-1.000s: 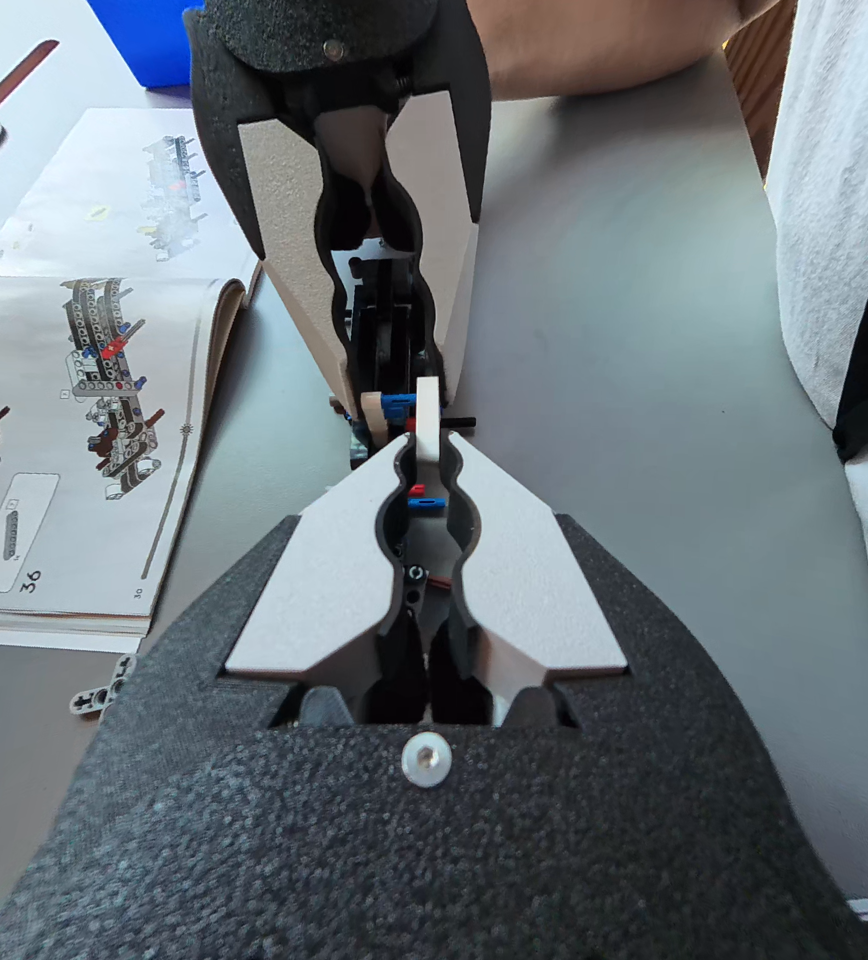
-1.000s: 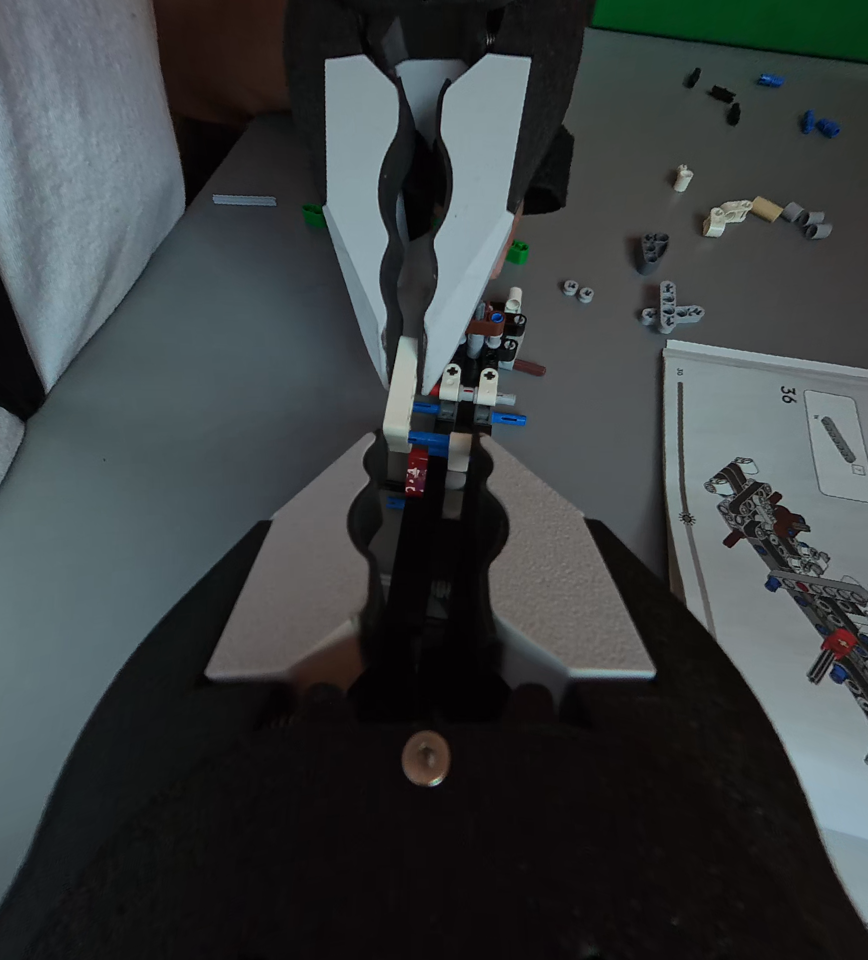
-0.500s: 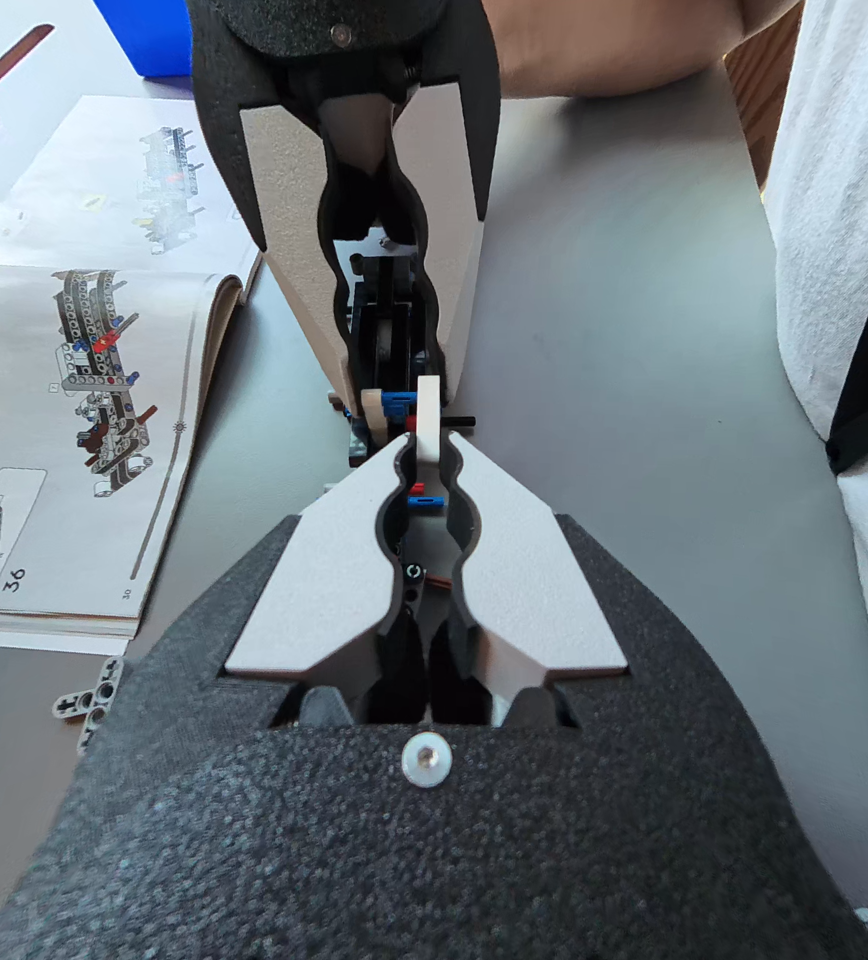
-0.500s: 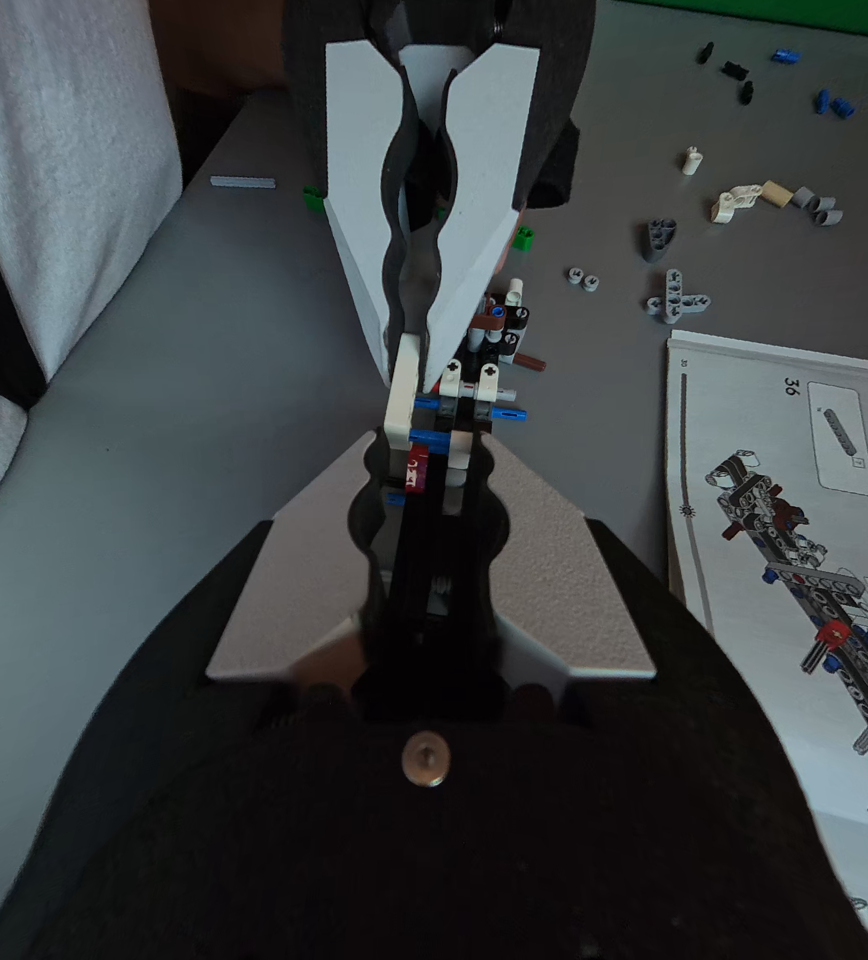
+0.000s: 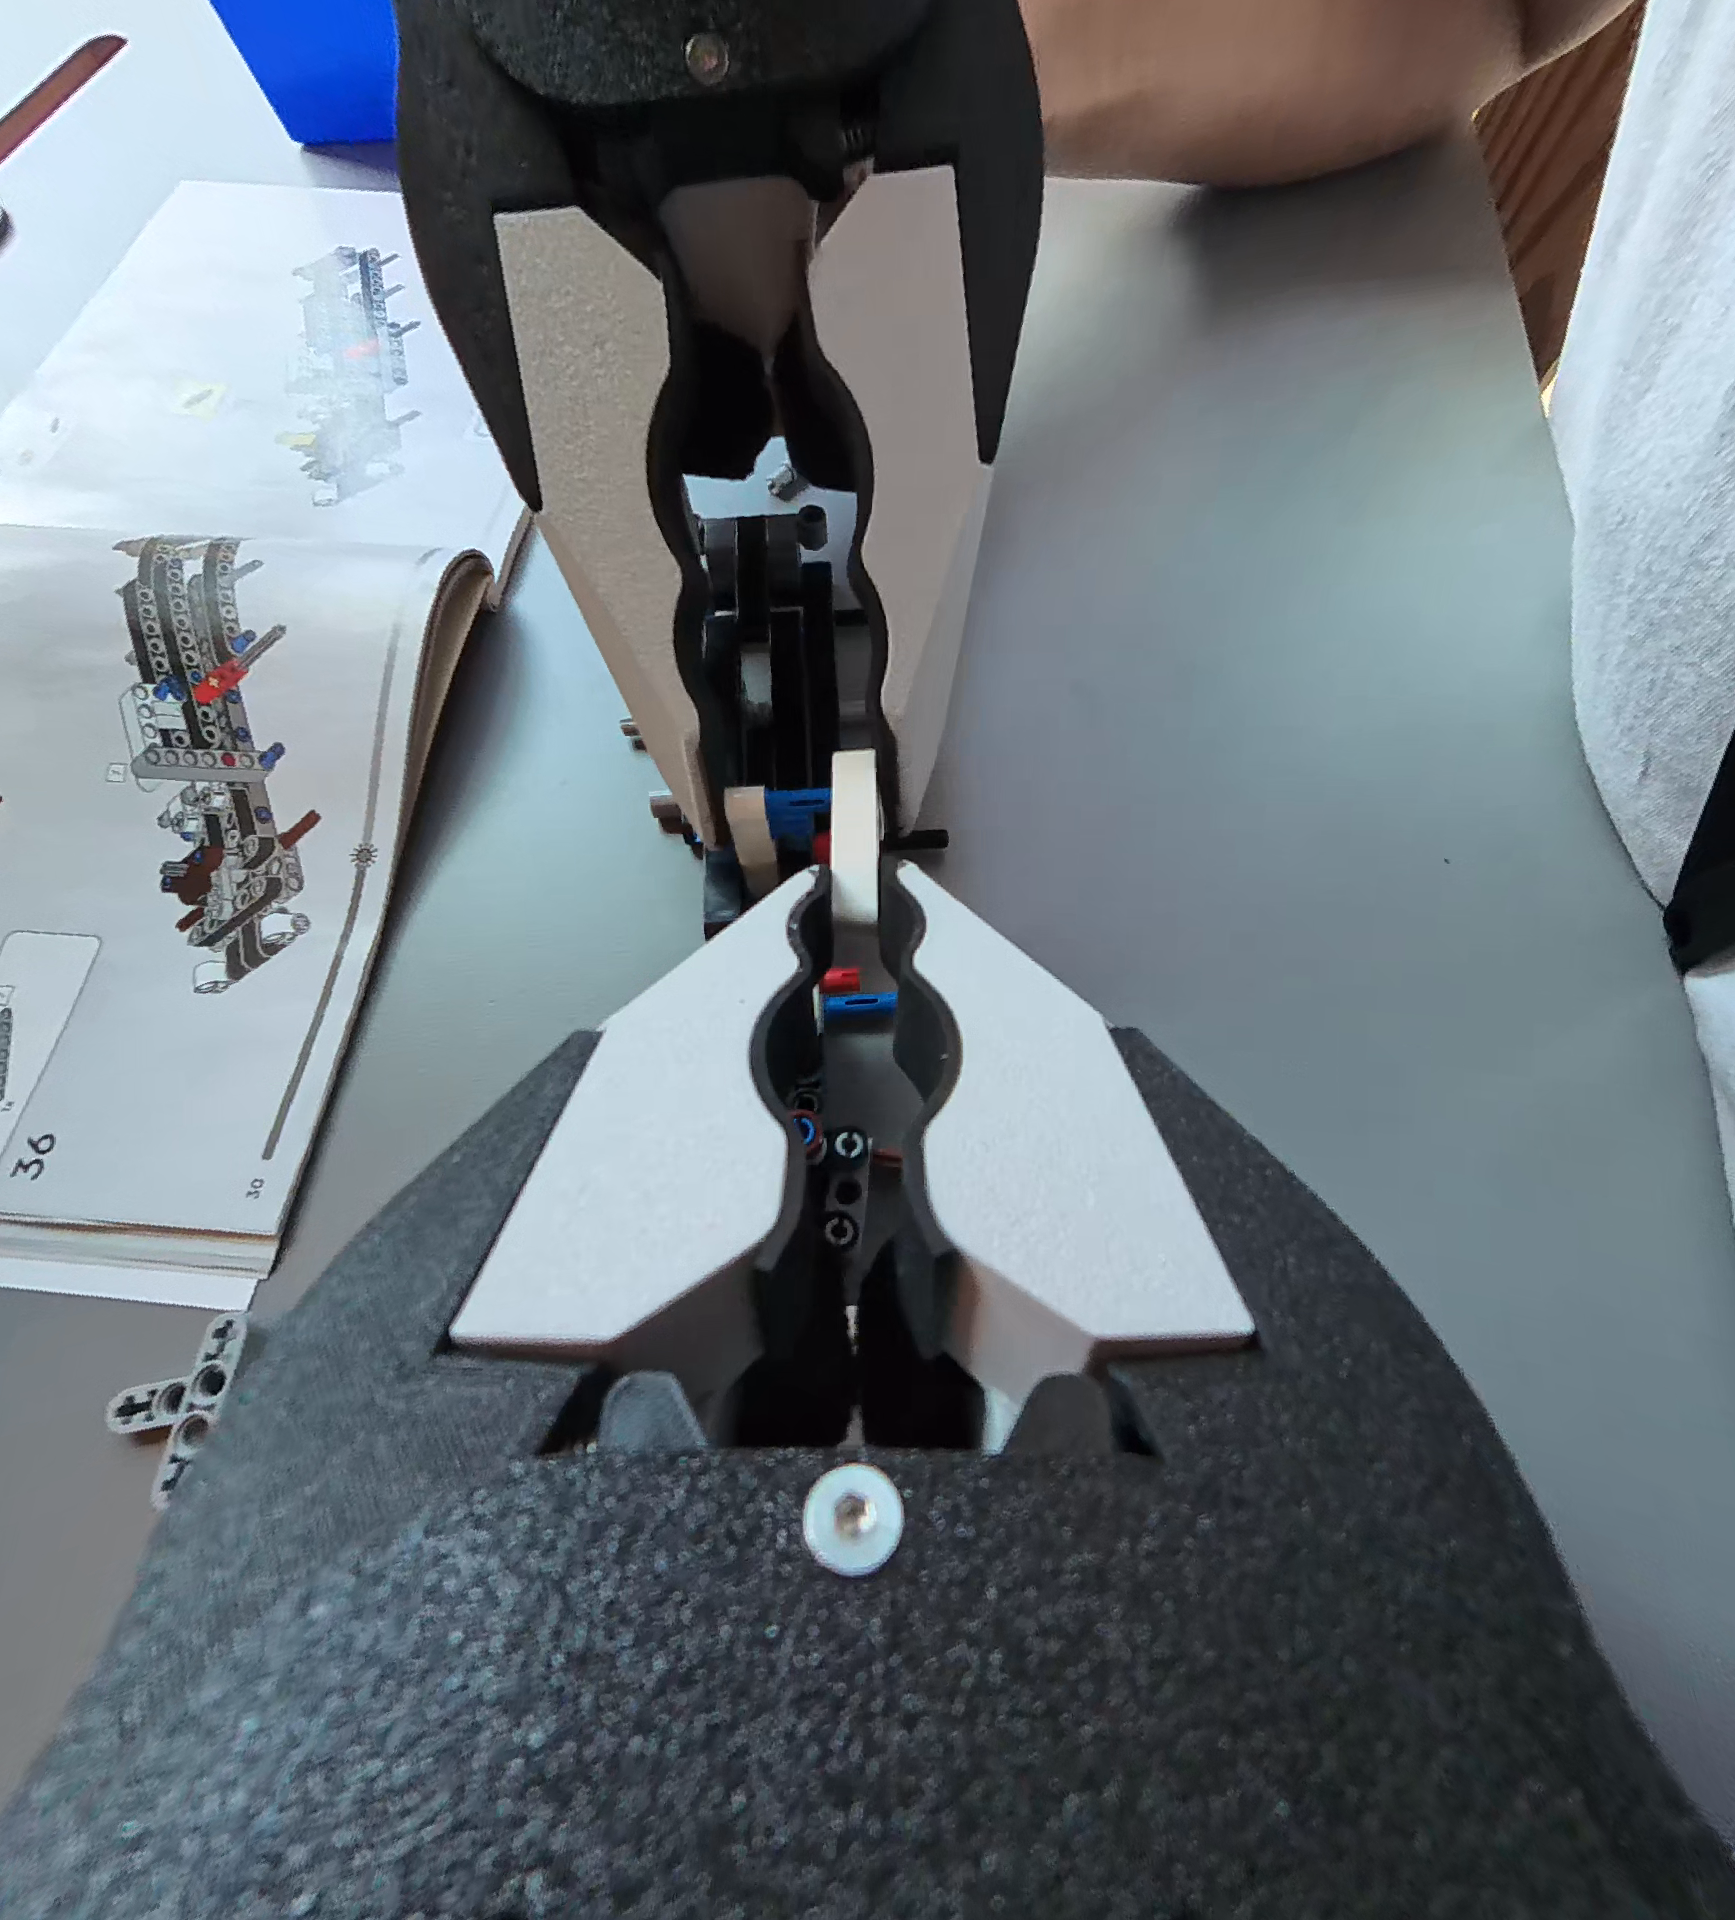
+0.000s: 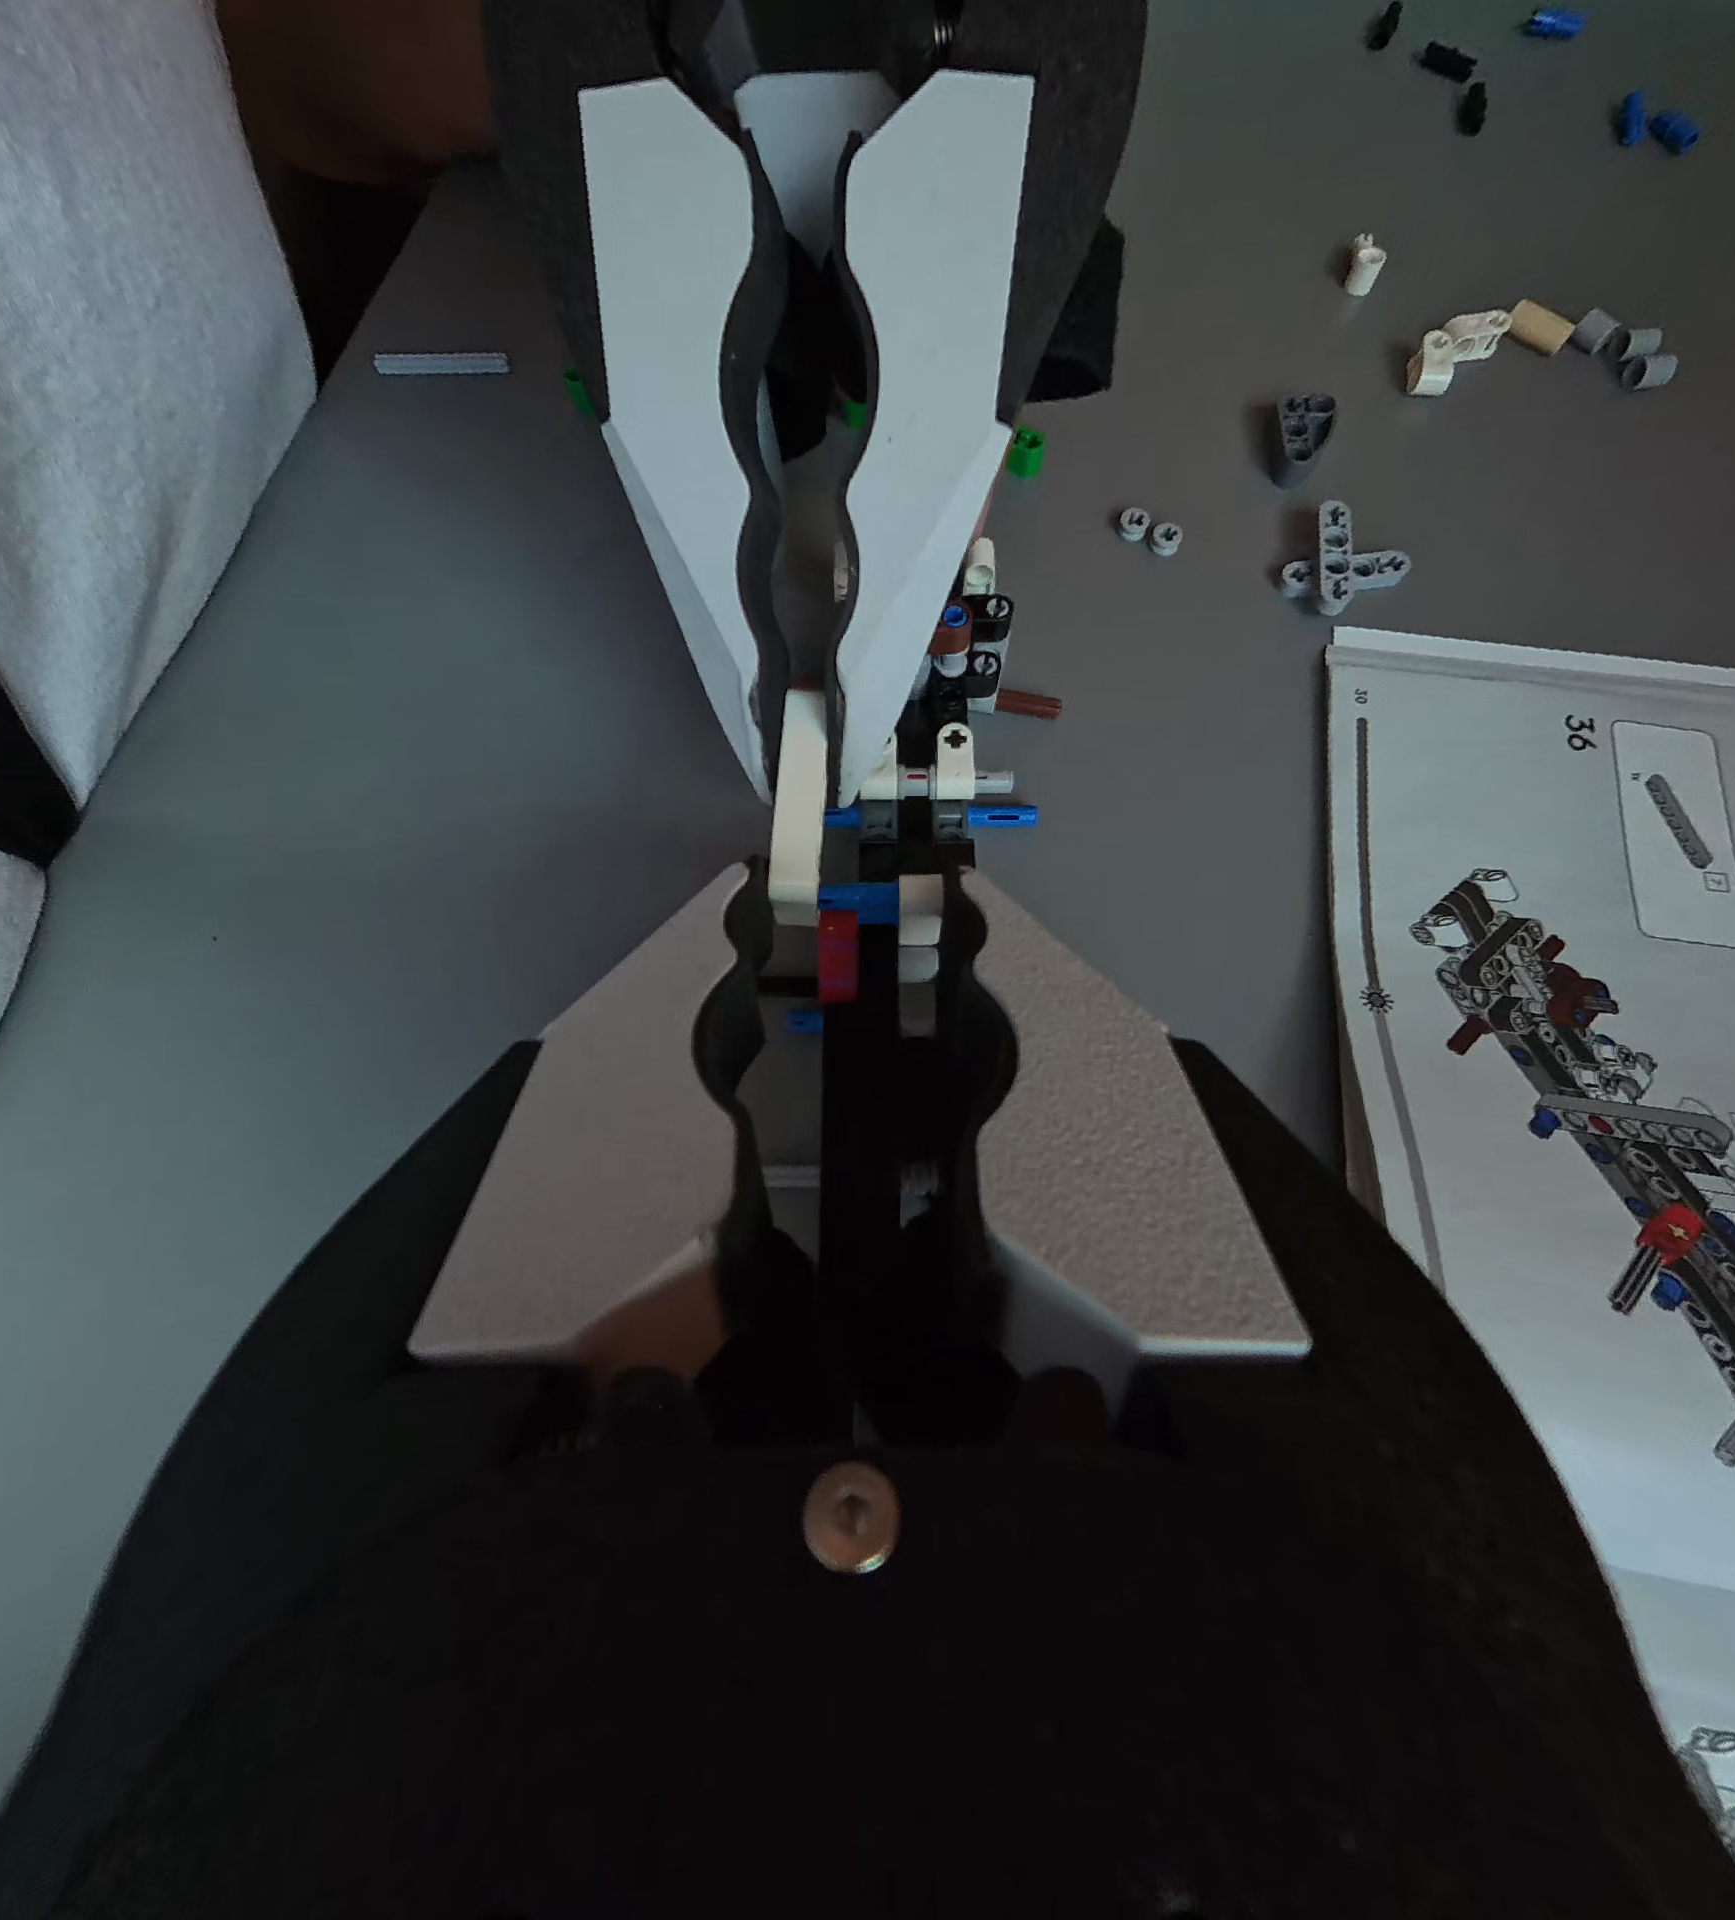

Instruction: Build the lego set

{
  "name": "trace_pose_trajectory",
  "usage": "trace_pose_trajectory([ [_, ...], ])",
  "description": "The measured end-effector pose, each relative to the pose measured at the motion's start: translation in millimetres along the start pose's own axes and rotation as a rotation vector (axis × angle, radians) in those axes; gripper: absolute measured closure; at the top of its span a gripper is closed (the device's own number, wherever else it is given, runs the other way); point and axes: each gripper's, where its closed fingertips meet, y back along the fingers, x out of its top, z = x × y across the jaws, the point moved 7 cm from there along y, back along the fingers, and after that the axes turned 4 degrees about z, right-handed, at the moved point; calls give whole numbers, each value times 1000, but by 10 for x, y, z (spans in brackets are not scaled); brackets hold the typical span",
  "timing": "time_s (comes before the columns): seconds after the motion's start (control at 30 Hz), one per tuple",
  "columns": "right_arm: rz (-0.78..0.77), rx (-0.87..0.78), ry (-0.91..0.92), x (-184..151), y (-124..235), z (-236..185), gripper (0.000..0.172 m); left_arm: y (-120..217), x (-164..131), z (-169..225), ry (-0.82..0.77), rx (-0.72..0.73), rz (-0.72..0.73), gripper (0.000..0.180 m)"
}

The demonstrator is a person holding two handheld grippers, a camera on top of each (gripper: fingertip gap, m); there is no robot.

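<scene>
With a white beam (image 5: 855, 852) being pinched by the left gripper (image 5: 855, 904) against the model (image 6: 873, 997) clamped in the right gripper (image 6: 858, 883) above the desk (image 5: 1258, 727), misaligned pins are probably risking a slip.

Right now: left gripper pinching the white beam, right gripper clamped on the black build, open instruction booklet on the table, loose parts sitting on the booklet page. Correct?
One error: the loose parts lie on the bare grey table beyond the instruction booklet, not on its page; the right wrist view shows it. The left gripper does pinch the white beam, and the right gripper clamps the black build.
</scene>
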Motion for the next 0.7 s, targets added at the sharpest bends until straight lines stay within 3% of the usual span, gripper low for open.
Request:
trace_pose_trajectory([
  [0.13, 12, -3, 18, -9, 1, 1, 141, 3, -3, -7, 11, 21, 3, 174],
  [0.17, 16, -1, 29, -12, 3, -3, 149, 3, -7, -10, -1, 33, 1, 174],
  [0.5, 48, 3, 23, -30, -7, -9, 149, 8, -16, -1, -18, 25, 2, 174],
  [0.7, 46, 28, 41, -35, 10, -28, 136, 1, -14, -14, -5, 20, -3, 174],
])
